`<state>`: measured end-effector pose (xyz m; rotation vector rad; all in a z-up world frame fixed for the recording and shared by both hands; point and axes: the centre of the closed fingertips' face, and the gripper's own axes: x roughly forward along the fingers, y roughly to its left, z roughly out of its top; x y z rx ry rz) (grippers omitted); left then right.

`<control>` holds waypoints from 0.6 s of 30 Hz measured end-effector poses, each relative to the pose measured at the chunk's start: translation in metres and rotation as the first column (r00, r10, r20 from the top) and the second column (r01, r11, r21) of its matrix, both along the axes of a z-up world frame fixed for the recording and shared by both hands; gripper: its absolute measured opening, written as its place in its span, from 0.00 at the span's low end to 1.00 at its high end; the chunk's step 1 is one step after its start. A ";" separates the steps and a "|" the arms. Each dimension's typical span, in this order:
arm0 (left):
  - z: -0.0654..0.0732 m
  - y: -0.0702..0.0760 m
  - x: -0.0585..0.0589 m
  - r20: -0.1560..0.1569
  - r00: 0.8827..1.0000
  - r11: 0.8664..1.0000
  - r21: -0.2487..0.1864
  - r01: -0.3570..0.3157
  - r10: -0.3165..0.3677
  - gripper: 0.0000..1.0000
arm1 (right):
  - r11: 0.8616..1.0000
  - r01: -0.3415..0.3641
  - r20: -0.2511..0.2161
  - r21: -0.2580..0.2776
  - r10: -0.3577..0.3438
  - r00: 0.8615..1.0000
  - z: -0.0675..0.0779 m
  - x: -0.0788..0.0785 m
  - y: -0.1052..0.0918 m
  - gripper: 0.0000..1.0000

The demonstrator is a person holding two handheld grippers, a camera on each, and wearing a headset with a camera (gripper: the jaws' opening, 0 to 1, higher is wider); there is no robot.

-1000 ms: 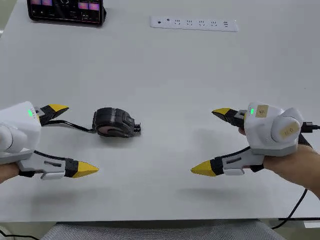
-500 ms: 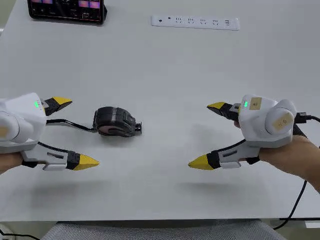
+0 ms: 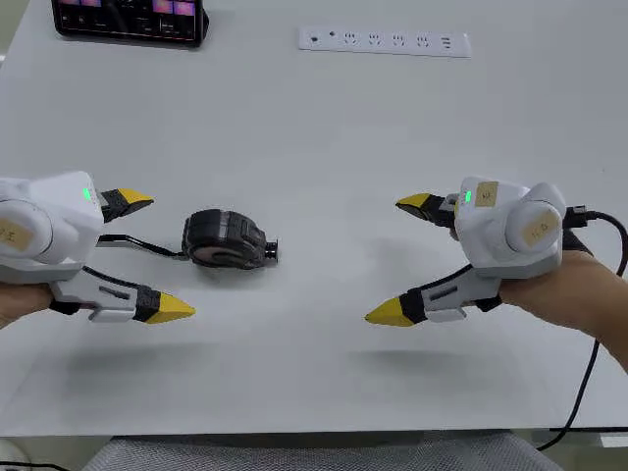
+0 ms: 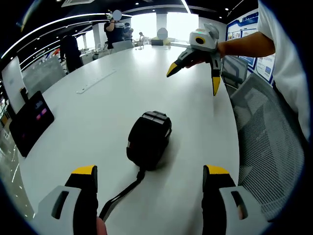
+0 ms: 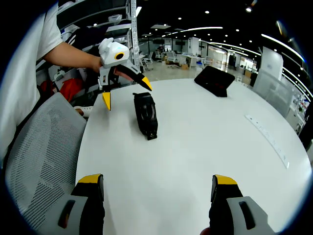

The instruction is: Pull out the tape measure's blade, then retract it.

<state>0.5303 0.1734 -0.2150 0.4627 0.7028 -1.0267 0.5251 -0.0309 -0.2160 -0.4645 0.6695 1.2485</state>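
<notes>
A person at a white tabletop (image 3: 314,137) is holding a two-jaw gripper in each hand, with a black tape measure (image 3: 228,240) lying on its side between them. The tape measure is sitting much nearer the left gripper (image 3: 162,255), just past its yellow tips, and its blade end is pointing across the bare surface toward the right gripper (image 3: 387,260), which is hovering well apart from it. A thin black strap (image 3: 147,245) is trailing from the case back between the left gripper's jaws. Both pairs of jaws are standing wide apart and gripping nothing. The blade is sitting wound inside the case, with only its end hook showing at the mouth.

In the left gripper view the tape measure (image 4: 149,137) is lying straight ahead, centred between the two yellow tips, with the other gripper hanging beyond it. In the right gripper view the case (image 5: 146,115) is lying farther off, beside the opposite gripper. At the far edge of the tabletop a white power strip (image 3: 385,42) and a dark screen device (image 3: 128,20) are resting.
</notes>
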 end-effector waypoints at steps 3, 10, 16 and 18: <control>-0.001 -0.002 0.002 -0.006 1.000 1.000 0.006 0.011 -0.011 0.85 | 1.000 -0.011 0.004 -0.006 0.011 1.000 0.000 0.001 0.001 0.90; -0.004 -0.005 0.005 -0.017 0.999 0.999 0.027 0.043 -0.043 0.83 | 0.999 -0.038 0.011 -0.021 0.038 0.999 -0.002 0.004 0.005 0.90; -0.005 -0.009 0.007 -0.027 0.997 0.996 0.038 0.078 -0.077 0.78 | 0.998 -0.055 0.012 -0.026 0.056 0.998 -0.002 0.005 0.009 0.90; -0.006 -0.010 0.009 -0.033 0.996 0.995 0.044 0.087 -0.085 0.77 | 0.998 -0.062 0.015 -0.030 0.062 0.998 -0.002 0.006 0.010 0.90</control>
